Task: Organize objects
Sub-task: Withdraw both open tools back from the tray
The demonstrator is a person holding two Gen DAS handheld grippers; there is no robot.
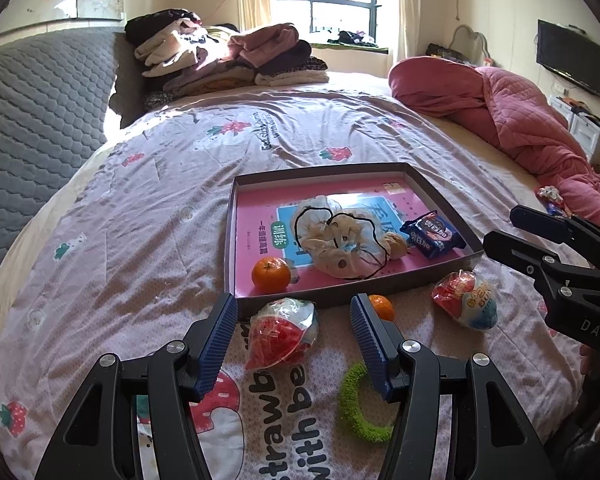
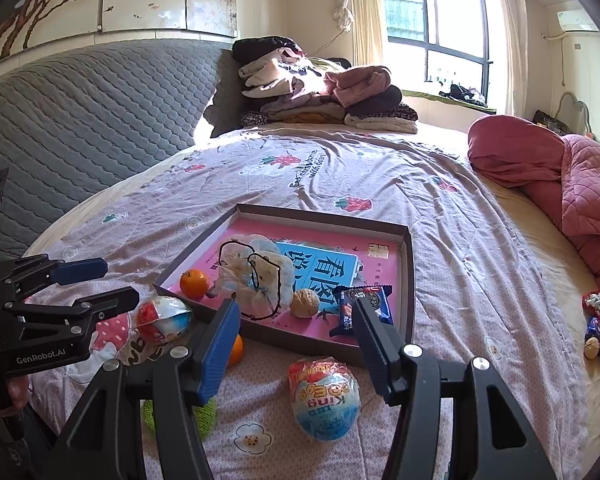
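Observation:
A shallow brown box [image 1: 436,196] [image 2: 410,280] with a pink book inside lies on the bed. It holds an orange [image 1: 271,274] [image 2: 194,283], scrunchies [image 1: 340,240] [image 2: 260,280], a walnut [image 2: 305,303] and a blue snack packet [image 1: 434,236] [image 2: 370,308]. In front of it lie a red wrapped toy egg [image 1: 280,332] [image 2: 163,319], a second orange [image 1: 381,306] [image 2: 236,350], a blue-and-red wrapped egg [image 1: 466,299] [image 2: 325,398] and a green hair ring [image 1: 356,408] [image 2: 208,412]. My left gripper [image 1: 294,346] [image 2: 100,284] is open above the red egg. My right gripper [image 2: 296,354] [image 1: 496,228] is open above the blue egg.
Folded clothes [image 1: 228,56] are piled at the bed's far end by a grey padded headboard [image 1: 40,100]. A rolled pink quilt [image 1: 500,108] lies at the right. Small snacks and a scrunchie [image 2: 598,320] sit near the right edge of the bed.

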